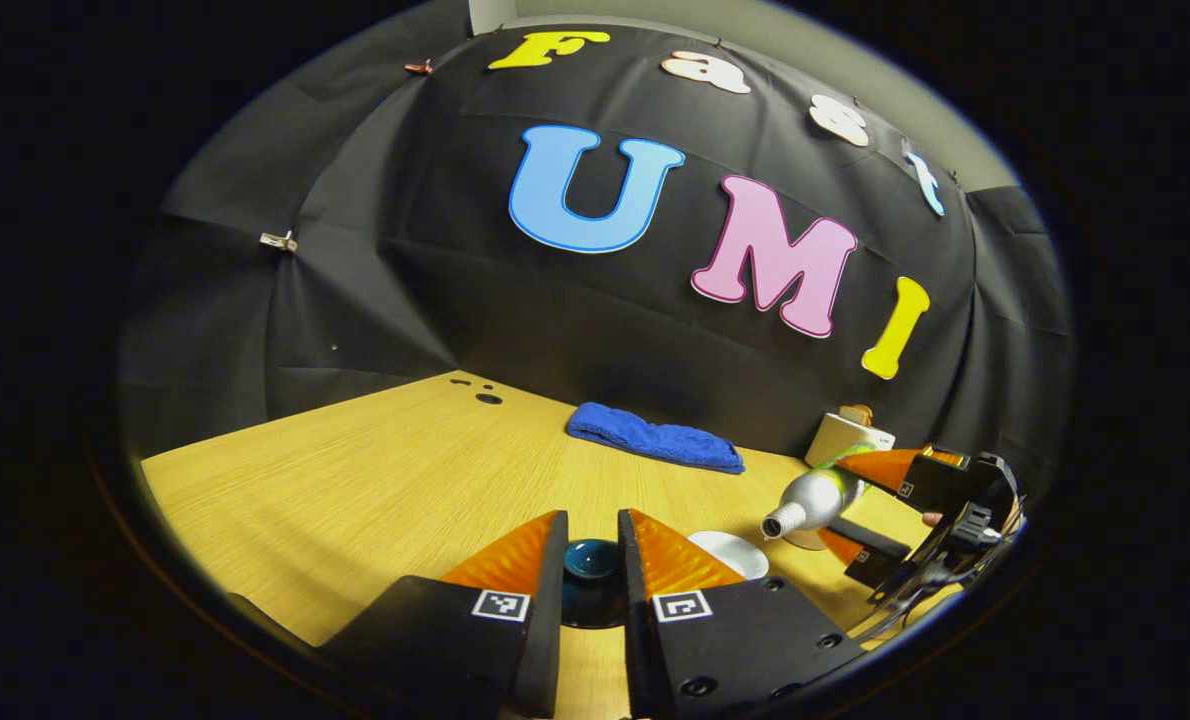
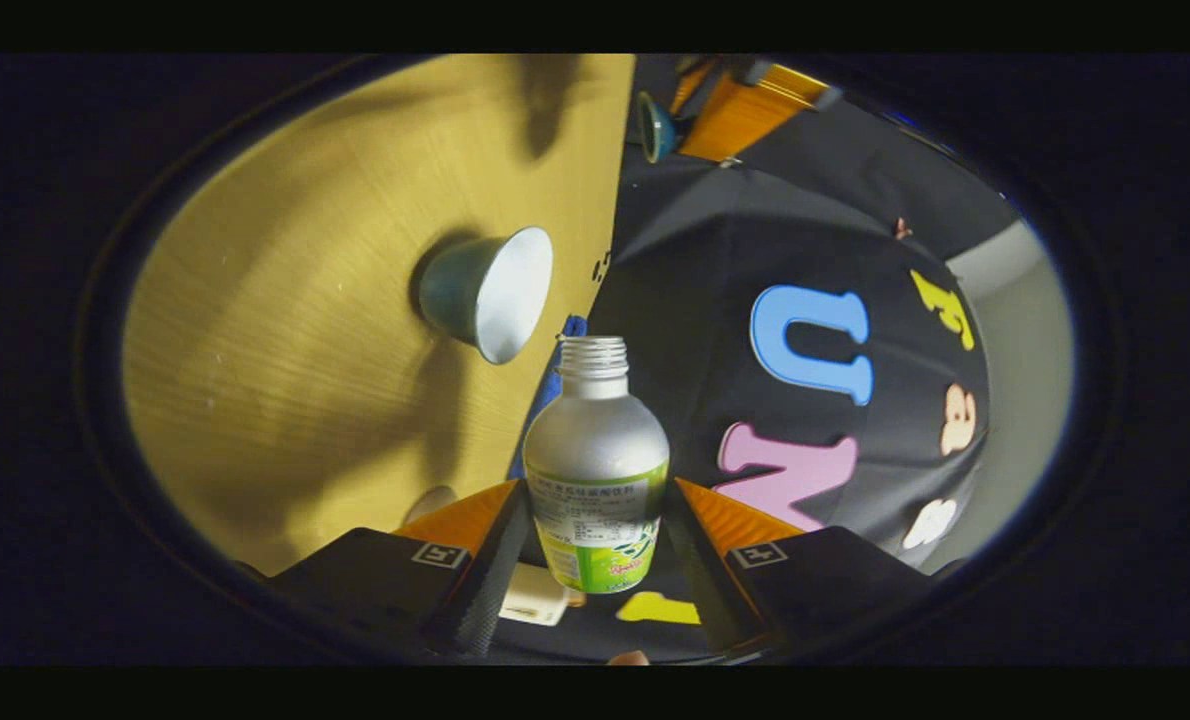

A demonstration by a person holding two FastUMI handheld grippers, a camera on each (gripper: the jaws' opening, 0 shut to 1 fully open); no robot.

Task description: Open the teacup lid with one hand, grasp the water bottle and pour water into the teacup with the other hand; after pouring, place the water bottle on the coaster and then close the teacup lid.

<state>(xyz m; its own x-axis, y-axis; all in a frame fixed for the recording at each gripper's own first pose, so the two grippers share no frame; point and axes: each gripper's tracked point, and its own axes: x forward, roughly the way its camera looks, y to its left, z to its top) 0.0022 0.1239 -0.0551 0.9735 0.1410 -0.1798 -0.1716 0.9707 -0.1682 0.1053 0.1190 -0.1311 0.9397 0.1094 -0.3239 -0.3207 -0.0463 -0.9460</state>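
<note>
My left gripper is shut on the dark blue teacup lid and holds it above the table. Just right of it stands the teacup, uncovered, its inside white. My right gripper is shut on the silver water bottle, which has a green label and no cap. The bottle is tipped, its mouth pointing down toward the cup. In the right gripper view the bottle sits between my fingers, with the open teacup beyond its mouth. The left gripper holds the lid farther off. I see no water stream.
A folded blue towel lies at the back of the wooden table. A small white box stands at the back right. A pale coaster peeks out below the bottle. The black cloth wall closes off the far side.
</note>
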